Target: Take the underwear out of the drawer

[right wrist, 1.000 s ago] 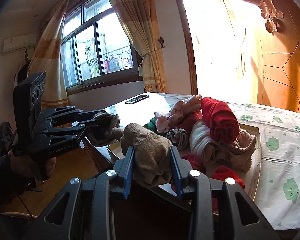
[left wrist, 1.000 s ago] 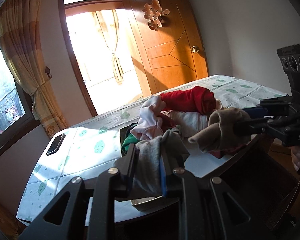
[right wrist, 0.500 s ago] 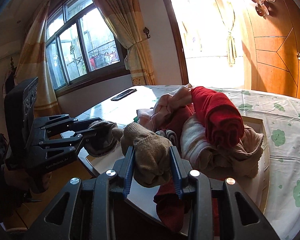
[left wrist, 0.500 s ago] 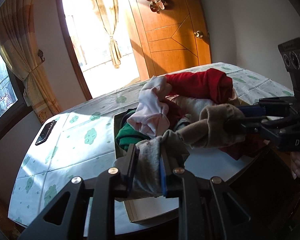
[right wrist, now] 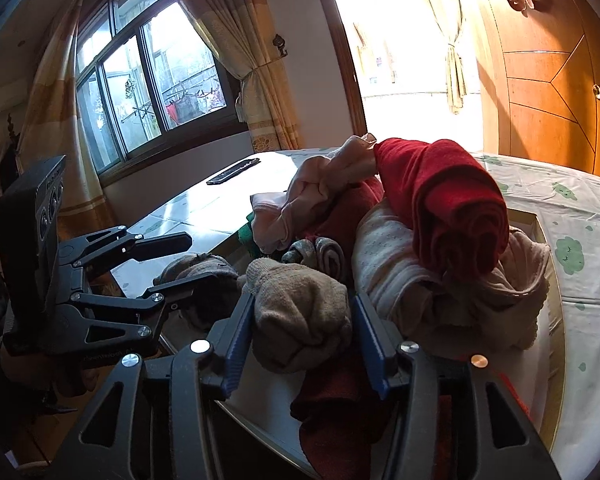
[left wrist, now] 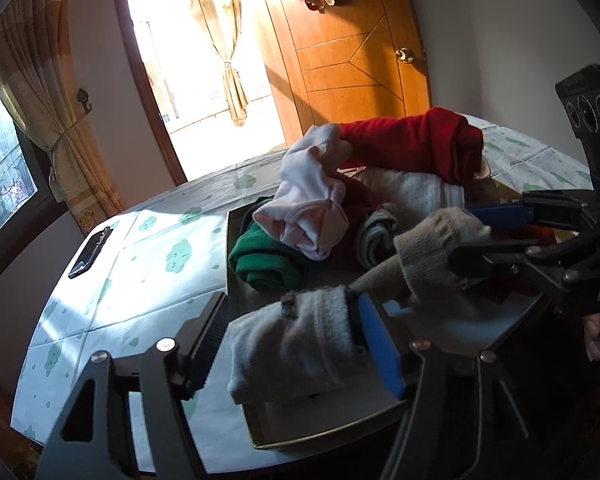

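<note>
A shallow drawer point(left wrist: 324, 436) lies on the table, heaped with rolled underwear and socks. A red roll point(right wrist: 452, 208) tops the heap, above a white dotted piece point(right wrist: 392, 256), a pink garment point(left wrist: 312, 200) and a green one point(left wrist: 264, 256). My left gripper point(left wrist: 292, 304) is low over the drawer's near corner, its jaws opening. A grey bundle point(left wrist: 296, 344) lies between them against the blue pad, clear of the other finger. My right gripper point(right wrist: 303, 300) is also opening, with a beige knit bundle point(right wrist: 300, 312) loose between its pads over the drawer's front.
A dark phone point(left wrist: 90, 252) lies on the cloud-print tablecloth point(left wrist: 148, 280) to the left of the drawer. Behind the table are a wooden door point(left wrist: 360, 60), a bright doorway and curtained windows. A person's fingers point(left wrist: 592, 332) hold the right gripper's handle.
Both grippers sank toward the drawer. Their jaws, shut on the grey and beige bundles before, have spread apart, and the bundles now lie loose between the fingers.
</note>
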Demonstrator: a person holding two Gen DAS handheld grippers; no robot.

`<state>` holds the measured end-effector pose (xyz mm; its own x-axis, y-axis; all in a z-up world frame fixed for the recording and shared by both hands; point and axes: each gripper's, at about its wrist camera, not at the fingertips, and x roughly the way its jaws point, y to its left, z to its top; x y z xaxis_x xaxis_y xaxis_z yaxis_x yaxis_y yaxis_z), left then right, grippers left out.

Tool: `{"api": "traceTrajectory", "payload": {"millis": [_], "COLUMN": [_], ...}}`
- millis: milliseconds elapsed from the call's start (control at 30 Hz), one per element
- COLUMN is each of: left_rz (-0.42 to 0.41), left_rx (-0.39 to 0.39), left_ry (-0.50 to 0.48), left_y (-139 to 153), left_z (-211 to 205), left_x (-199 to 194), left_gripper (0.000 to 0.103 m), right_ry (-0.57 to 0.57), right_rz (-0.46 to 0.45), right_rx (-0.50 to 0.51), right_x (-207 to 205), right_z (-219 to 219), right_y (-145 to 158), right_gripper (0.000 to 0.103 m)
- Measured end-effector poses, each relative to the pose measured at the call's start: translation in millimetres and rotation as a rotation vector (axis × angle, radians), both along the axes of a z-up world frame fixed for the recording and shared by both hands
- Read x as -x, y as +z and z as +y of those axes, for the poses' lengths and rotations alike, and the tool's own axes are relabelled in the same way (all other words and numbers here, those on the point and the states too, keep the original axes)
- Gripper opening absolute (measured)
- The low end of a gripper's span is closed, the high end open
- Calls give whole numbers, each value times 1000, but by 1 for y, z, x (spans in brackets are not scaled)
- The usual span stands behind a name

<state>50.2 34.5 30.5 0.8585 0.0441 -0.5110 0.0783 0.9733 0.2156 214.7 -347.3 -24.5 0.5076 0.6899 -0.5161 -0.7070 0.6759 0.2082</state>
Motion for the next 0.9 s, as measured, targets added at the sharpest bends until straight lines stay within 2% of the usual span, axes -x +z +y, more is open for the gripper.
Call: {"api": "traceTrajectory", "payload": {"millis": [33, 67, 233, 667, 800, 900], "left_rz": [-13, -21, -59, -121, -157, -170], "left_rx": [-3, -5, 0, 69, 103, 131], "left_ry": [4, 5, 8, -12, -17, -17], "left_y": [1, 3, 9, 17, 18, 15], "left_z": [0, 0, -1, -16, -25, -28], "left_x": [4, 7, 27, 74, 96, 110], "left_gripper": [79, 80, 91, 95, 97, 98], "right_ry": [-8, -18, -43, -91, -113, -139], "right_rz": [1, -1, -8, -53, -109, -160], "right_rx": [1, 1, -29, -124, -138, -152], "right_x": [1, 3, 15, 61, 86, 106], "right_z": [-2, -4, -20, -66, -77, -87], "right_y": [-1, -1, 2, 16, 23, 28], "right_gripper": [66, 69, 72, 77, 78, 83]}}
